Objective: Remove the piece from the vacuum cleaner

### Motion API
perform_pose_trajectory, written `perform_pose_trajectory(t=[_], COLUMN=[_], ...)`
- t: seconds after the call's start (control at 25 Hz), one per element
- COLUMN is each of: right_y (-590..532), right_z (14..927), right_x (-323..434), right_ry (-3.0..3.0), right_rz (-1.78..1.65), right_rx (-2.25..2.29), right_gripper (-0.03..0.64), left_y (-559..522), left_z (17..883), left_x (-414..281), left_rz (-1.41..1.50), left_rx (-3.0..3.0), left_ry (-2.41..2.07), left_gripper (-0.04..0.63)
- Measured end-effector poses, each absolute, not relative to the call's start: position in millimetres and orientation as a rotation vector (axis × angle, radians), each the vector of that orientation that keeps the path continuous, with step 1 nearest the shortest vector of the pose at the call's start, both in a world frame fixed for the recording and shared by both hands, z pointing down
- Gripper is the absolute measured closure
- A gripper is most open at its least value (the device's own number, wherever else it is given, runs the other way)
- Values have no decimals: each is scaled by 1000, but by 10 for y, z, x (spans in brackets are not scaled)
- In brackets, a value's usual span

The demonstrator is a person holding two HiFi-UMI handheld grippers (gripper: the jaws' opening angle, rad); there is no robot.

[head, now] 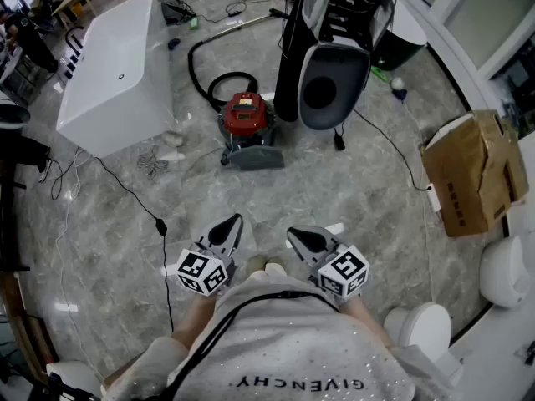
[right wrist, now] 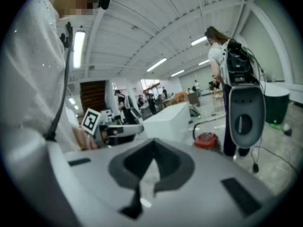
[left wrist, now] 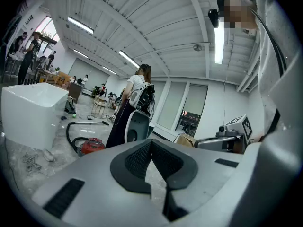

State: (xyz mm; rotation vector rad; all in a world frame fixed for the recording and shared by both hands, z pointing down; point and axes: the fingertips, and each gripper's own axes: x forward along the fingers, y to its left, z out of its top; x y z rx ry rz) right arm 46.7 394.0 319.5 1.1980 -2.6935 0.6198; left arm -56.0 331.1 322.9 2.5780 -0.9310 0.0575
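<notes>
**Both grippers idle, vacuum straight ahead**

My left gripper [head: 232, 222] and right gripper [head: 294, 236] are both closed on nothing, held near my body. The red vacuum cleaner [head: 247, 115] sits on the floor [head: 351, 190] dead ahead, well apart, slightly nearer the left. Its hose [head: 203, 57] loops off left.

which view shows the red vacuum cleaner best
The head view. The vacuum cleaner sits on the floor ahead, seen whole from above with its black hose. In the left gripper view and the right gripper view it is only a small red shape seen from the side.
</notes>
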Motion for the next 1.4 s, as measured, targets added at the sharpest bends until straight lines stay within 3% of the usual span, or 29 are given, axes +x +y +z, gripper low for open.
perform_pose_trajectory(t=[0.96,1.4], right_y=[3984,3912], right_z=[3127,3237], right_x=[788,918], right_ry=[-2760,-2892], right_rz=[541,711], right_rx=[1207,1130], right_gripper=[601,601], left_y=[3335,3153], left_z=[3117,3425], left_x=[-248,-76], left_rz=[0,55], left_rx=[2571,2541], left_ry=[-1009,-982], left_gripper=[572,572])
